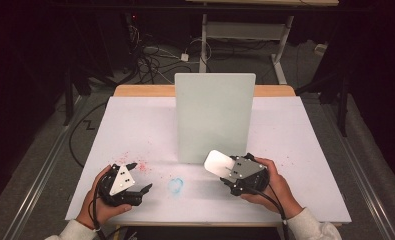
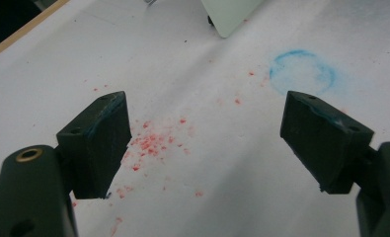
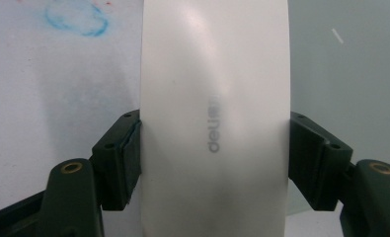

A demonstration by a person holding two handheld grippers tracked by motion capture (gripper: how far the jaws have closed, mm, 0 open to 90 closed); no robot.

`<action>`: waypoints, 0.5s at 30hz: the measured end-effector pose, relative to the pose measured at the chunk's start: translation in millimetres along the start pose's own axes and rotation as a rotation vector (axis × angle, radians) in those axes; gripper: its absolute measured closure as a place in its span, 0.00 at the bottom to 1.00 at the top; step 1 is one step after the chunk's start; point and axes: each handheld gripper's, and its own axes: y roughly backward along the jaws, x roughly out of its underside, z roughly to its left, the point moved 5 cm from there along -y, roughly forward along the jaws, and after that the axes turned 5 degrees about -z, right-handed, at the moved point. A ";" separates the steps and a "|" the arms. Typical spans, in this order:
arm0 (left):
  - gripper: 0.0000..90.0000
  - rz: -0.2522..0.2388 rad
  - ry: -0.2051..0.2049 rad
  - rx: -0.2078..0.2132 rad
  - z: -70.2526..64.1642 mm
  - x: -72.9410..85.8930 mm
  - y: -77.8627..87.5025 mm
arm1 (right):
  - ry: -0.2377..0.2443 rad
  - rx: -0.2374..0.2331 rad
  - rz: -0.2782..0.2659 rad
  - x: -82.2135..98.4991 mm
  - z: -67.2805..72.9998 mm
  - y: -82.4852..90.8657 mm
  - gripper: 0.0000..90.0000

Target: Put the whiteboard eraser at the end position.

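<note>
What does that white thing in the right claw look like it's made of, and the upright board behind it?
The white eraser in the right claw looks like smooth moulded plastic with a soft sheen: it carries a faint printed grey logo and broad highlights. The upright board looks like a rigid pale sheet with a matte finish, perhaps coated whiteboard or plastic; its flat face and rounded corners leave that open.

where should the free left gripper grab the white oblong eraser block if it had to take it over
Probably the white oblong eraser block by its free rounded end, which sticks out past the right gripper toward the upright pale green board. The open left gripper could come from its own side, jaws across the two long flat edges, as the right's do.
</note>
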 end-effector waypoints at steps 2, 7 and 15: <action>0.21 0.002 -0.003 0.003 -0.3 0.2 -0.1 | 0.012 -0.025 0.010 0.3 3.2 -3.3 0.35; 0.21 0.003 -0.003 0.004 -0.5 0.1 0.3 | 0.029 -0.086 0.046 2.2 13.0 -10.0 0.35; 0.21 0.005 -0.003 0.008 -0.5 0.5 -0.1 | 0.050 -0.183 0.112 3.1 31.4 -16.7 0.35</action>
